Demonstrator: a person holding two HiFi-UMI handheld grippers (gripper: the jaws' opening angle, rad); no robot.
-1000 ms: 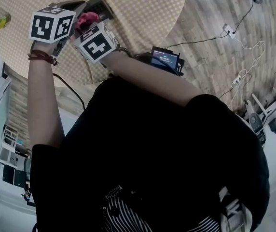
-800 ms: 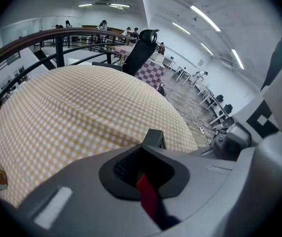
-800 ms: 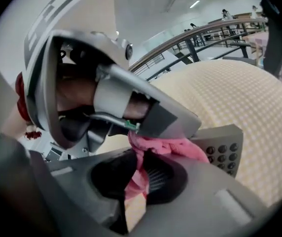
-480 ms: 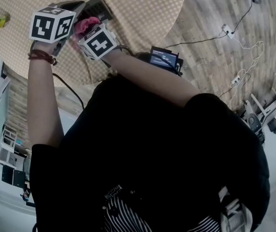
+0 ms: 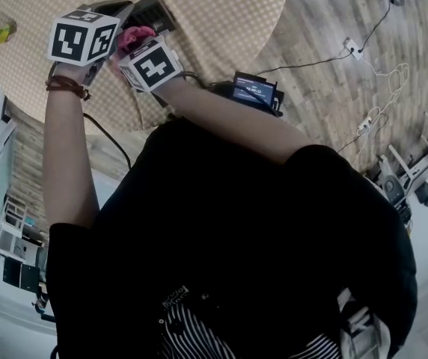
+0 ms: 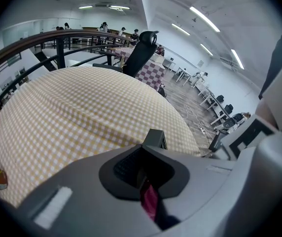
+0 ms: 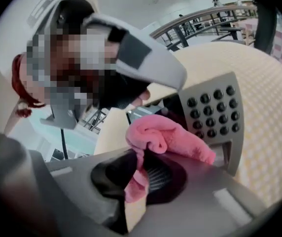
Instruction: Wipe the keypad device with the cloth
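Where the keypad device (image 7: 212,115) lies: it is propped at a tilt on the worktop (image 5: 221,21), in from the near edge where you stand. It sits straight ahead of your right hand-held gripper (image 7: 148,169) and a touch to its right.
Cloth (image 7: 168,139): the pink cloth is pinched in your right hand-held gripper's closed jaws. Its wad bulges out front and touches the lower left of the key face.
Left hand-held gripper (image 6: 147,154): it reaches in from the left. Its jaws look closed on the device's upper left edge, which I judge steadies it.
Long axis: the key rows climb away from you up the slanted face. Your stroke, I judge, runs up and across to the right, over the keys the wad does not cover.
Nearer hand: both are close, but only your right has cloth on the face.
Risk: if you press hard, the propped device may tip back against your left grip.
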